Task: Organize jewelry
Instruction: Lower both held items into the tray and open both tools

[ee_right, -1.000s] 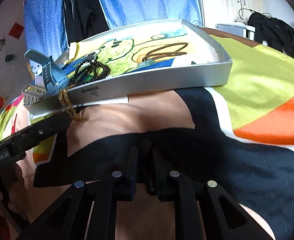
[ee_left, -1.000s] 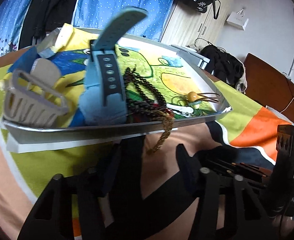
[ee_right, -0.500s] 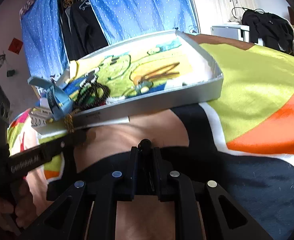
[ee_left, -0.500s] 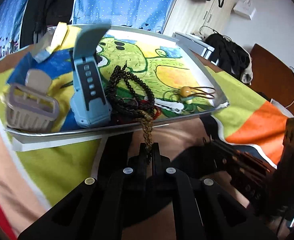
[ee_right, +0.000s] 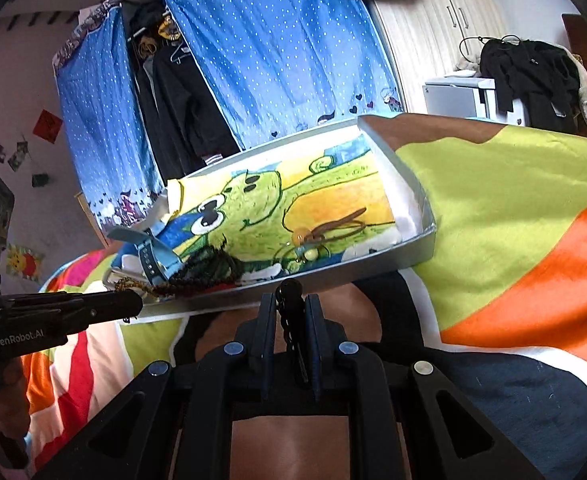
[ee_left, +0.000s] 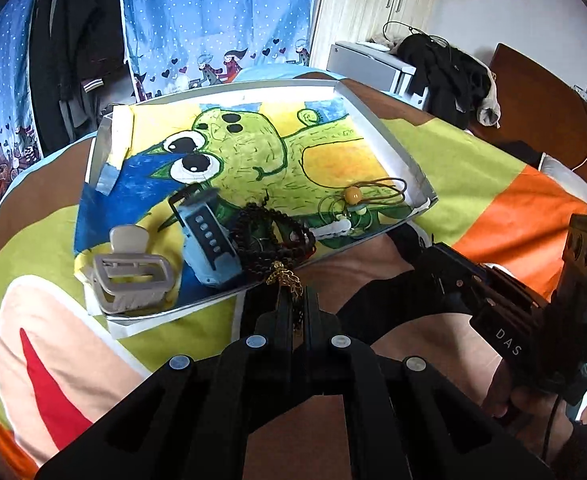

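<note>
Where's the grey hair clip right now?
Left wrist view: the grey plastic hair clip sits in the near-left corner of the shallow white tray, just left of the blue watch strap.

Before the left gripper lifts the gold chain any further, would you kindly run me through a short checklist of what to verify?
1. Left gripper shut on the gold chain: ok, the jaws have just closed and the chain sits between them.
2. Chain free of the dark wooden bead strand: cannot tell, its far end disappears into the beads.
3. Right gripper holding its black beaded piece: ok, pinched between the jaws.
4. Light blue watch strap clear of the chain: not ok, it lies against the beads.
5. Grey plastic hair claw clear: ok, apart on the left.
6. Shallow white box resting flat on the bedspread: ok.
</note>
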